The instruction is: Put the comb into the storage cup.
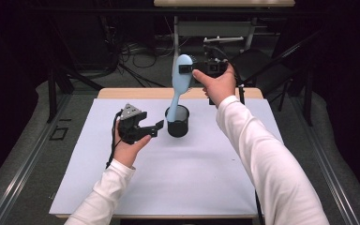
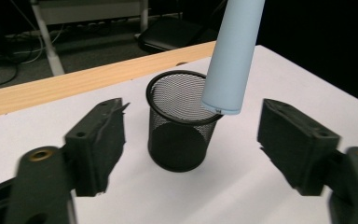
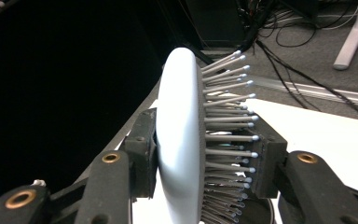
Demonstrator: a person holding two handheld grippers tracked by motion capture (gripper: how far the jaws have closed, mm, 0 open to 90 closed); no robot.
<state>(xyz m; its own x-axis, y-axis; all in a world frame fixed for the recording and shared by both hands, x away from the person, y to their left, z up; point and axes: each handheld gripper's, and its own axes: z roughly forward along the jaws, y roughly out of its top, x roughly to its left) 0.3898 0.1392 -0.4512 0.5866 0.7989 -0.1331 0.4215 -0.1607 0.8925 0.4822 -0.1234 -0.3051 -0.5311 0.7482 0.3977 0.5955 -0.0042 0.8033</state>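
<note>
Hairbrush [image 1: 180,77] pinched at its head in my right gripper [image 1: 198,70]; left gripper [image 1: 155,127] wide open, holding nothing, beside cup [image 1: 177,122]. Risk: handle catches rim, cup tips w/o bracing.

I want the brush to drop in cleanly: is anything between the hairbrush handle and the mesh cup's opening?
Nothing visible blocks it. The hairbrush handle tip hangs at the mesh cup's rim, and the cup's opening looks clear. The left gripper sits open beside the cup, apart from it.
</note>
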